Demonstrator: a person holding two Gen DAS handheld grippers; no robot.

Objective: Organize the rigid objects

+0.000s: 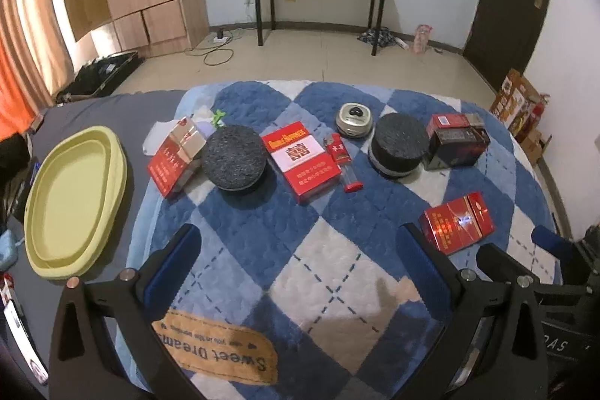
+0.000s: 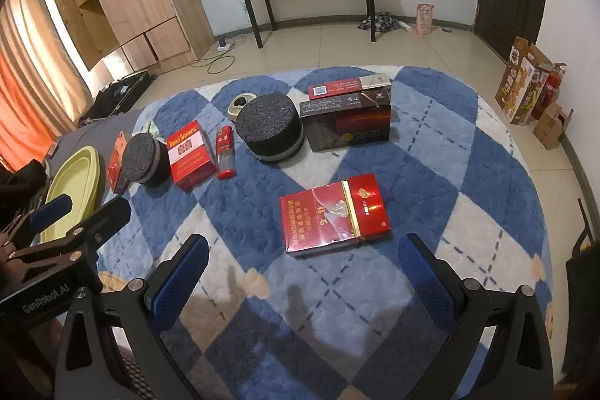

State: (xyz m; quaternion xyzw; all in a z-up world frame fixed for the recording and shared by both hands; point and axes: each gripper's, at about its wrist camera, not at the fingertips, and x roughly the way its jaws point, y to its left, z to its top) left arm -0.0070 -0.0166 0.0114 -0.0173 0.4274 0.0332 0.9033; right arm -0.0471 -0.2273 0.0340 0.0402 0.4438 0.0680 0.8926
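Between my left hand-held gripper [image 1: 300, 250] and the row of things above it, the blanket [image 1: 300, 220] lies bare across the frame's middle. That row blocks the upper centre: red pack [image 1: 170, 162], dark round puck [image 1: 235, 156], Double Happiness box [image 1: 302, 162], lighter [image 1: 343, 162], taller dark cylinder [image 1: 397, 145], dark boxes [image 1: 457, 141], with only narrow gaps. At far left the green tray [image 1: 75, 197] sits apart. My right hand-held gripper [image 2: 302, 261], fingers spread, has a red pack [image 2: 333, 214] just ahead at centre; open blanket at right.
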